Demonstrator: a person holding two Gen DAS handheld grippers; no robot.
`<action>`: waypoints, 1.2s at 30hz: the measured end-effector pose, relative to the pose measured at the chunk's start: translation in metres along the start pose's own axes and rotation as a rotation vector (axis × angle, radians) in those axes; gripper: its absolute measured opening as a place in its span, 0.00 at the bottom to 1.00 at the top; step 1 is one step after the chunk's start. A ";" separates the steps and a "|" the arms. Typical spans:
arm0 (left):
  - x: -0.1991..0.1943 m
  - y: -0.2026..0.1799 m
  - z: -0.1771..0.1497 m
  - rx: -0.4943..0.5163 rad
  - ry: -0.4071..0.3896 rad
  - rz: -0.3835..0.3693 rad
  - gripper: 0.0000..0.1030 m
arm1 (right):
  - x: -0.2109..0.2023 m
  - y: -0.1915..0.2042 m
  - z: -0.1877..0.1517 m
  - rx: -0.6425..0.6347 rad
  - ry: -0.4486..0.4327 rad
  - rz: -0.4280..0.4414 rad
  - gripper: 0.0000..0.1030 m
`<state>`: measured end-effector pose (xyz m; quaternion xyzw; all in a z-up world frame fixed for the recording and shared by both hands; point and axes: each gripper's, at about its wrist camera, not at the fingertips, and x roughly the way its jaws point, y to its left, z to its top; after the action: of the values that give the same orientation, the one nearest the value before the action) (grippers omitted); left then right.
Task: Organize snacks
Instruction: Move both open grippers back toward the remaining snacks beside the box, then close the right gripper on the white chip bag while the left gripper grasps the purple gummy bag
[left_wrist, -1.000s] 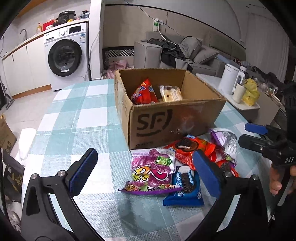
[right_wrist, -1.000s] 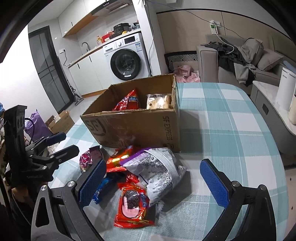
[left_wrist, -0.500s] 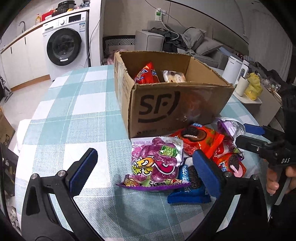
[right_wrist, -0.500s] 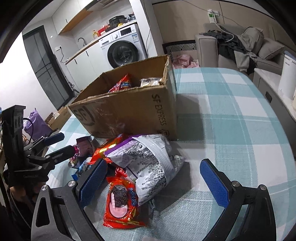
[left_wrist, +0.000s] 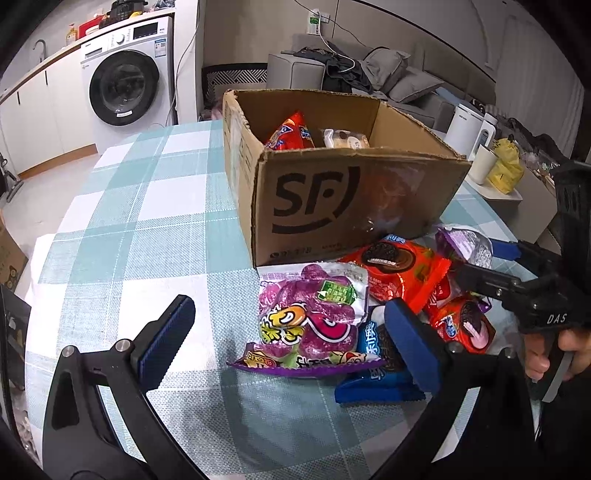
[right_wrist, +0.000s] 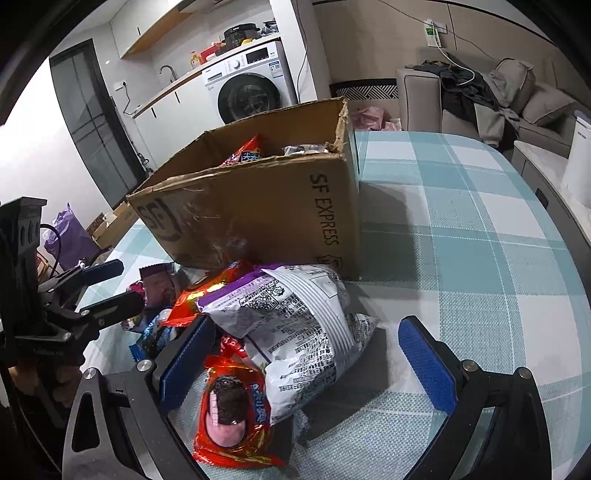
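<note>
An open cardboard SF box (left_wrist: 343, 206) stands on the checked table and holds a red snack bag (left_wrist: 291, 133) and a pale packet (left_wrist: 345, 138). In front of it lie loose snacks: a purple candy bag (left_wrist: 310, 321), a blue Oreo pack (left_wrist: 380, 369), red Oreo packs (left_wrist: 399, 269) and a silver-purple bag (right_wrist: 299, 325). My left gripper (left_wrist: 288, 347) is open, low over the purple bag. My right gripper (right_wrist: 310, 362) is open around the silver-purple bag and a red Oreo pack (right_wrist: 232, 410). The box also shows in the right wrist view (right_wrist: 258, 206).
The table has a teal and white checked cloth (left_wrist: 147, 221). A washing machine (left_wrist: 125, 88) and counter stand behind, a sofa (left_wrist: 369, 74) with clothes at the back. A white kettle (left_wrist: 465, 129) and yellow bag sit on a side table to the right.
Both grippers have moved forward and down toward the snack pile. The right gripper's fingers now flank the silver-purple bag. Nothing has been picked up.
</note>
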<state>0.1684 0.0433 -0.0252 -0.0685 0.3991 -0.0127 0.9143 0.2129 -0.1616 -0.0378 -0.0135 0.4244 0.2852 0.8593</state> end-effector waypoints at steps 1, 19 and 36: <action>0.001 0.000 0.000 0.000 0.001 -0.002 0.99 | 0.001 -0.001 0.000 0.000 -0.001 0.002 0.98; 0.010 0.006 -0.004 -0.011 0.018 -0.005 0.99 | -0.005 -0.003 -0.002 -0.009 -0.047 0.027 0.62; 0.023 0.018 -0.010 -0.075 0.062 -0.122 0.77 | -0.019 -0.012 0.001 0.030 -0.107 0.069 0.53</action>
<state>0.1764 0.0586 -0.0509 -0.1265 0.4225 -0.0554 0.8958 0.2104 -0.1804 -0.0257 0.0291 0.3821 0.3085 0.8706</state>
